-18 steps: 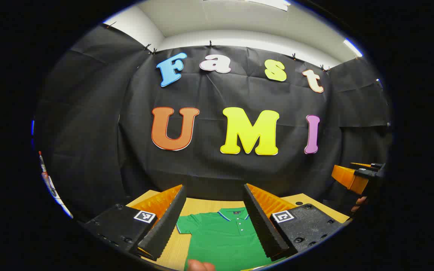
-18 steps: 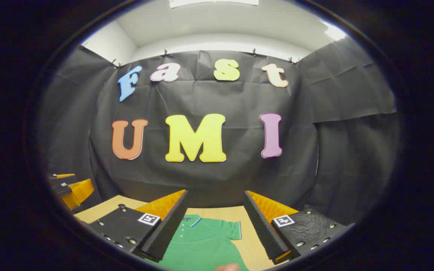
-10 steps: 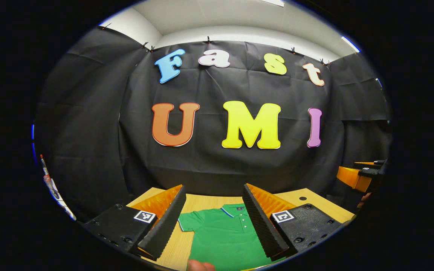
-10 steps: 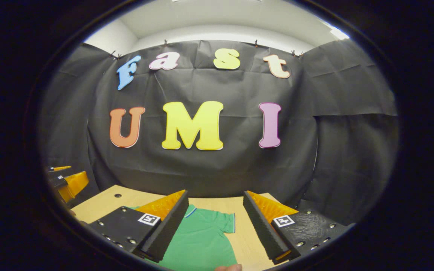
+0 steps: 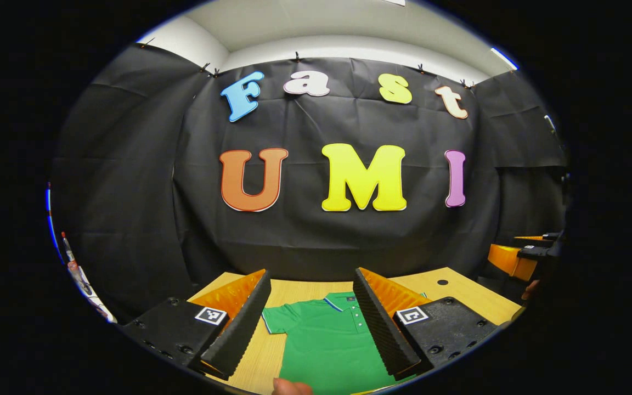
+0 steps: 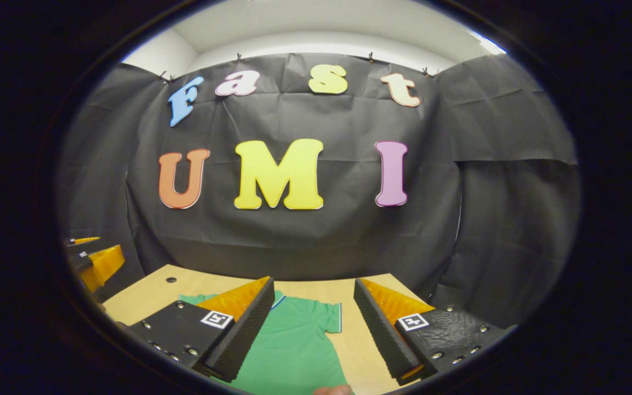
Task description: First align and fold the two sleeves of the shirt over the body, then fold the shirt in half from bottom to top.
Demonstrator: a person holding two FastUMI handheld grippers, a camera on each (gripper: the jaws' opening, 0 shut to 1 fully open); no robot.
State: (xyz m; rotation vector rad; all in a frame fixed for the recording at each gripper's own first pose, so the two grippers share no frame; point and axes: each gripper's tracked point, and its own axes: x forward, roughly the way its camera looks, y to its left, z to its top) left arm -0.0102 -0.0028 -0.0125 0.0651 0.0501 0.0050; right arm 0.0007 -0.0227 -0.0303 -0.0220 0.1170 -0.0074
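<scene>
Both grippers have tipped forward and down over the last second, so more of the table and of the shirt shows between their fingers than before. The left gripper is spread wide with nothing between its fingers; past them lie the collar and, ahead and to its left, one short sleeve. The right gripper is likewise spread and empty; the other sleeve lies ahead, roughly midway between its fingers. Neither touches the cloth.

For the task this reads as the approach only: the shirt lies flat and face up on the table, both sleeves spread out to the sides, no fold yet made. Each gripper now seems lined up with the sleeve on its own side (the left with more of the body under it).

Much is cut off. The lower body and hem fall below the edge of both views, so how straight the shirt lies overall cannot be told. In each view the fingers cover part of the chest. At the far right of the left gripper view the other gripper shows in part, and whether a fingertip at the bottom edge rests on the shirt is hard to say. How high the grippers hang above the cloth is also unclear.
</scene>
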